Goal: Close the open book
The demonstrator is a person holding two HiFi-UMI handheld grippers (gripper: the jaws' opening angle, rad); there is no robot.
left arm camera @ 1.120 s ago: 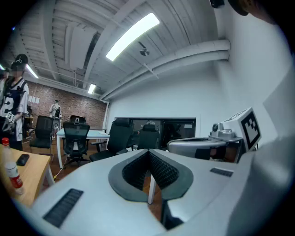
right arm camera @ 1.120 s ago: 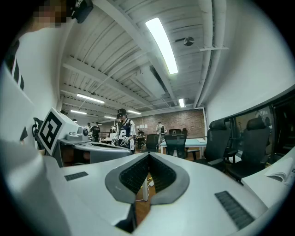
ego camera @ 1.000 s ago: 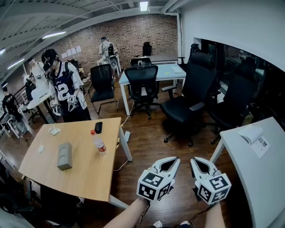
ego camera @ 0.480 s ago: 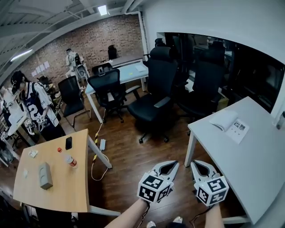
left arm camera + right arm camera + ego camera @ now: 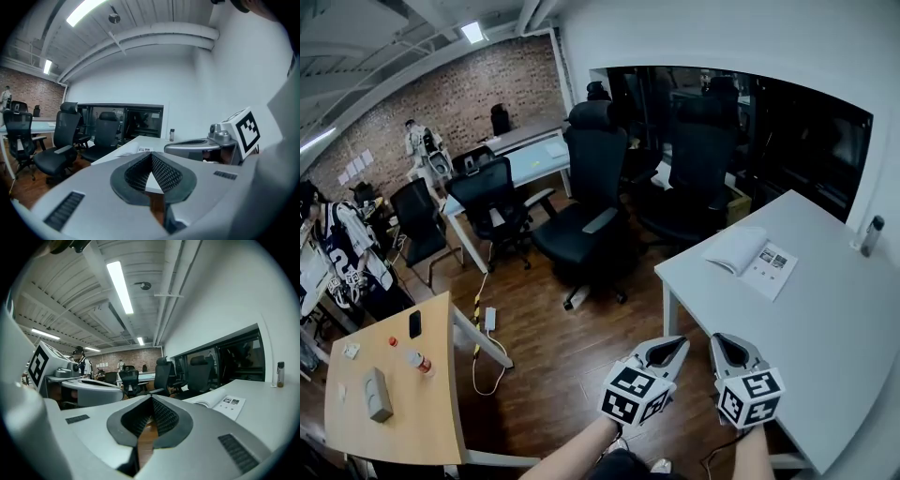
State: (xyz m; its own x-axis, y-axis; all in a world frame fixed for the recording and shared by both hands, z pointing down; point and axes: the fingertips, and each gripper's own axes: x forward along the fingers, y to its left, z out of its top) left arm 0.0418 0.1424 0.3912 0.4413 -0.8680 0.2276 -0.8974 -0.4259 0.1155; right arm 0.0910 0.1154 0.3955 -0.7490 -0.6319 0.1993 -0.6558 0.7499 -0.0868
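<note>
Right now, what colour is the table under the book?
White; the table shows best in head view.

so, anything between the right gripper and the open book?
Nothing: only bare white table lies between right gripper and open book, per head view.

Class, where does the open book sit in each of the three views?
Head view: open book right of centre, on the white table.
Left gripper view: open book just left of centre.
Right gripper view: open book right of centre, slightly low.
Shared landmark: the bottle standing on that table.
</note>
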